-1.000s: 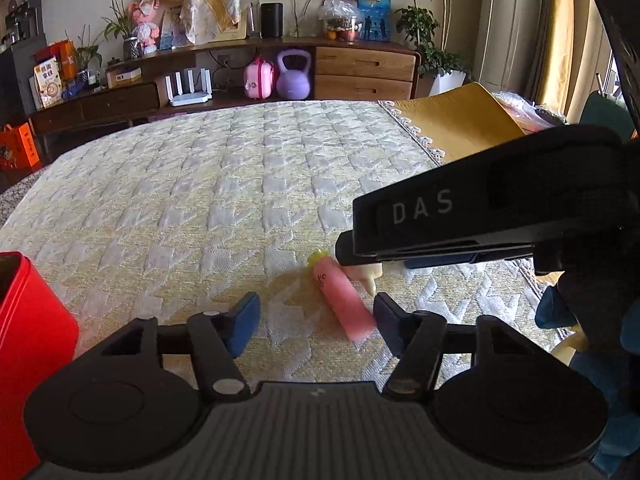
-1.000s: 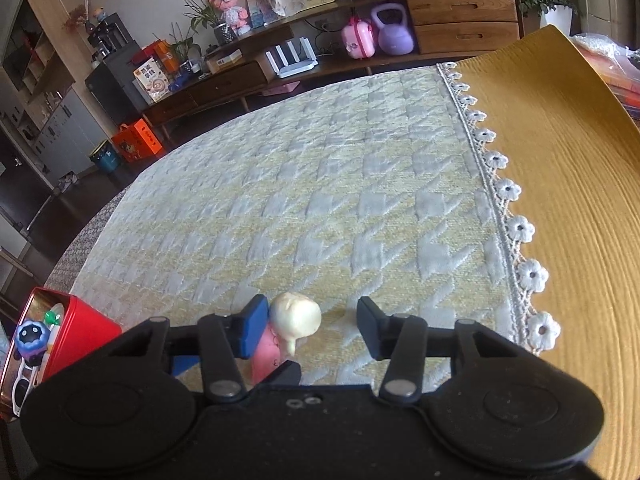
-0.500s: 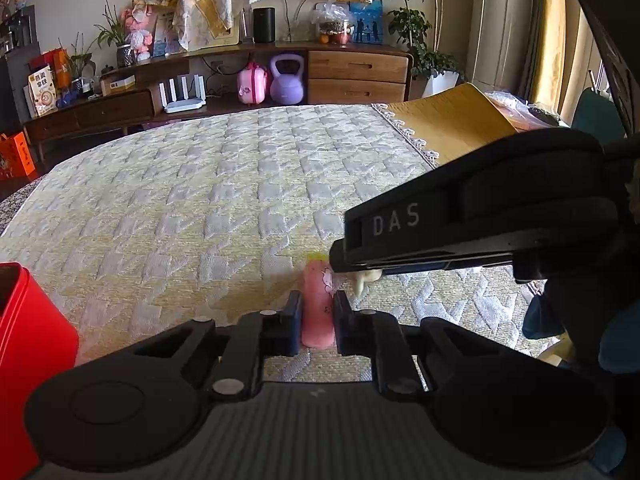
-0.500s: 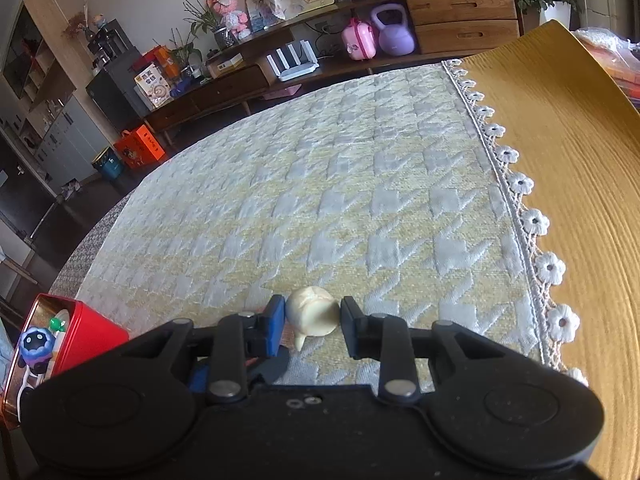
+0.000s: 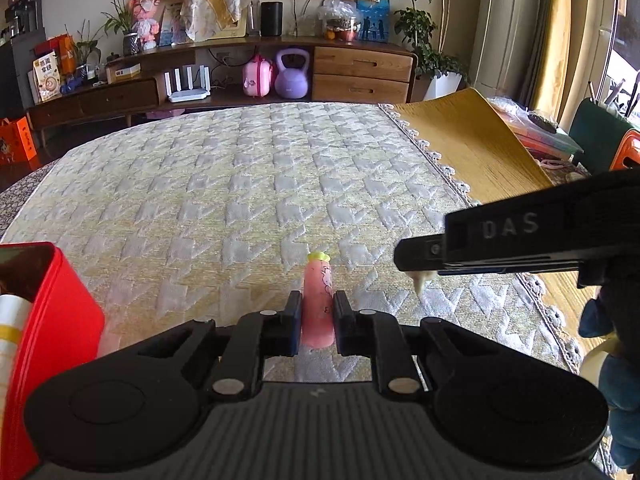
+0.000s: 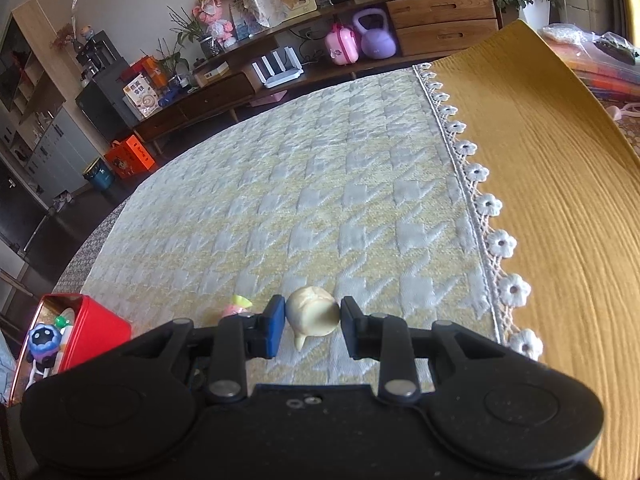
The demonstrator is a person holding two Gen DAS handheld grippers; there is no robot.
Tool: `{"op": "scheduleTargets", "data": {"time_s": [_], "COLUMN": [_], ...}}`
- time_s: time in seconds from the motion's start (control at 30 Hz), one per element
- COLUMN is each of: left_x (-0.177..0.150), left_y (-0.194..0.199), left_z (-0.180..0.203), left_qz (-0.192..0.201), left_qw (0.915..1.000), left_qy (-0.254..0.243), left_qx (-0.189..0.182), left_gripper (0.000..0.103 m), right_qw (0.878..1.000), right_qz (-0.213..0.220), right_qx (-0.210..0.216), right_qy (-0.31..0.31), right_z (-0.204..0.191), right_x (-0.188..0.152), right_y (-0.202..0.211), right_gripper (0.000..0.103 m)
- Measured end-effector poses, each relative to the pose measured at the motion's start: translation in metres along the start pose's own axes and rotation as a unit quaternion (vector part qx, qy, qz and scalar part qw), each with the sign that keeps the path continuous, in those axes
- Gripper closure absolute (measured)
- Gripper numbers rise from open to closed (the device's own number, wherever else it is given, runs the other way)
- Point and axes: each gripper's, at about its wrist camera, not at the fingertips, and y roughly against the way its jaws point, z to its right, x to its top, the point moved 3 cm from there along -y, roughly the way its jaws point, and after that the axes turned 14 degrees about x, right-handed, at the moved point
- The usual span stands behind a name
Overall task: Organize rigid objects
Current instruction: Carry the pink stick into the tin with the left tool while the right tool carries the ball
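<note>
low wrist views, both facing quilted bedspread (image 5: 248, 184) (shared)

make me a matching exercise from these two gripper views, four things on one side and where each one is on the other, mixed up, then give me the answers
Things:
1. pink tube toy
2. cream figurine
3. red tin
4. purple kettlebell

Places:
A. under the far cabinet
B. between the left gripper's fingers
C. at the quilt's left edge, toys inside
D. between the right gripper's fingers

Pairs: 1-B, 2-D, 3-C, 4-A
</note>
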Motion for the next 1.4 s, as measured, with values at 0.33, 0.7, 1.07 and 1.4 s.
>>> {"op": "scheduleTargets", "data": {"time_s": [0.33,0.7,1.07,1.4], "left_x": [0.002,0.002,-0.012,-0.023], "left_y": [0.038,0.097,0.140,0.154], "left_z": [-0.030,-0.069,-0.128,-0.199], "left_qz": [0.004,0.015,0.019,0.011], "left_qw": [0.9997,0.9993,0.9991,0.9971], "left_qy": [0.023,0.033,0.037,0.062], "left_qx": [-0.005,-0.002,0.012,0.042], "left_gripper": [0.087,0.087,0.087,0.087], "right_qw": [1.000,0.997,0.991,0.985], "right_qz": [-0.001,0.000,-0.020,-0.032], "right_qx": [0.012,0.031,0.060,0.084], "right_qy": [0.022,0.065,0.119,0.149], "right_z": [-0.033,-0.090,-0.160,-0.211], "right_x": [-0.015,-0.027,-0.046,-0.062], "right_y": [0.034,0.065,0.061,0.044], "right_gripper": [0.073,0.073,0.073,0.073]}}
